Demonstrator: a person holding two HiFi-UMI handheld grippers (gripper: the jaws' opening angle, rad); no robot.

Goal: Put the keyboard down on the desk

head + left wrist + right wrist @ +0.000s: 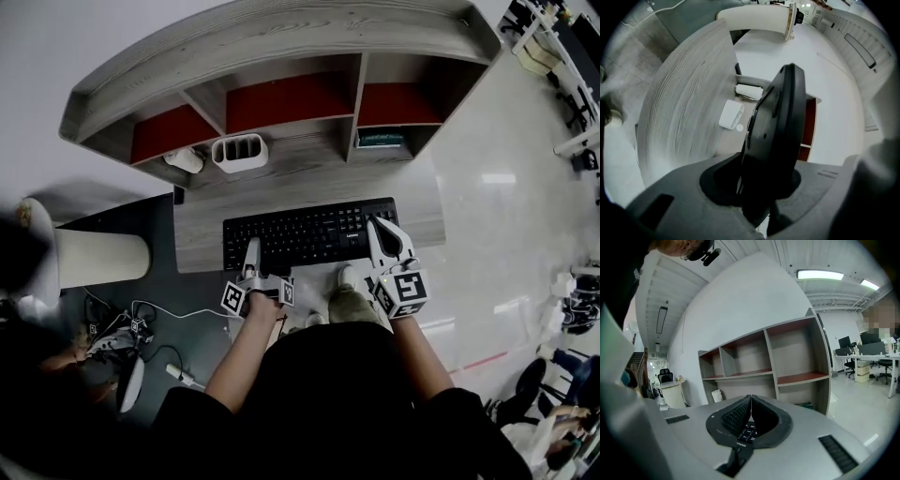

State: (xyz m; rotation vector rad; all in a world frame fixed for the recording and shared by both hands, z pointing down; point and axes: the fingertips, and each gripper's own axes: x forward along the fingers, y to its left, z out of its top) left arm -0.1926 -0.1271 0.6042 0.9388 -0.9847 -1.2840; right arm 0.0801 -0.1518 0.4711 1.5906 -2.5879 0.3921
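Over the table's [197, 239] near edge, the keyboard [309, 234] is carried level. The left tongs [251, 247] are clamped on its left end and the right tongs [380, 230] pinch its right end. It looks stiff, light and probably slick, so gripping both ends suits it. From above I cannot tell whether it touches the wood.

In the right gripper view, the right gripper's [751, 399] body hides nearly all the keyboard [746, 433]. In the left gripper view the keyboard covers much of the shelf unit [809, 117]. The greenish item [381, 139] in its right compartment is too small to identify.
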